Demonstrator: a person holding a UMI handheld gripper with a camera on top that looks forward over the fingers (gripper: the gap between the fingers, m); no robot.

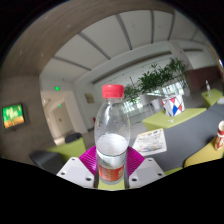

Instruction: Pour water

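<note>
Overhead, beyond everything else, spreads a pale coffered ceiling [120, 45] with broad beams fanning outward; it fills most of the view above the claw. Below it, well beyond the fingers, stand yellow-green tables [172, 122], one running off to the right of the claw and another further back. Dark chairs [48, 158] sit off to the left of the claw, low and in shadow. A leafy green plant [160, 78] rises beyond the tables, up and to the right of the claw. Far off to the left a lit green screen [13, 114] hangs on a dark wall.

Between the fingers stands the plastic water bottle [112, 140], clear, upright or very nearly so, with a red cap at its top and a water line showing about halfway down its body. It rises straight up from the claw. The claw [112, 172] is clenched on the lower part of this bottle: the pale fingers [80, 171] flank its base at either side, and the magenta pads [90, 156] lie against its wall with no gap to be seen.

To the right, a white carton with red and blue marking [176, 107] stands on the table. A printed sheet [152, 142] lies just right of the bottle. A small red-and-white container [219, 135] stands farthest right.
</note>
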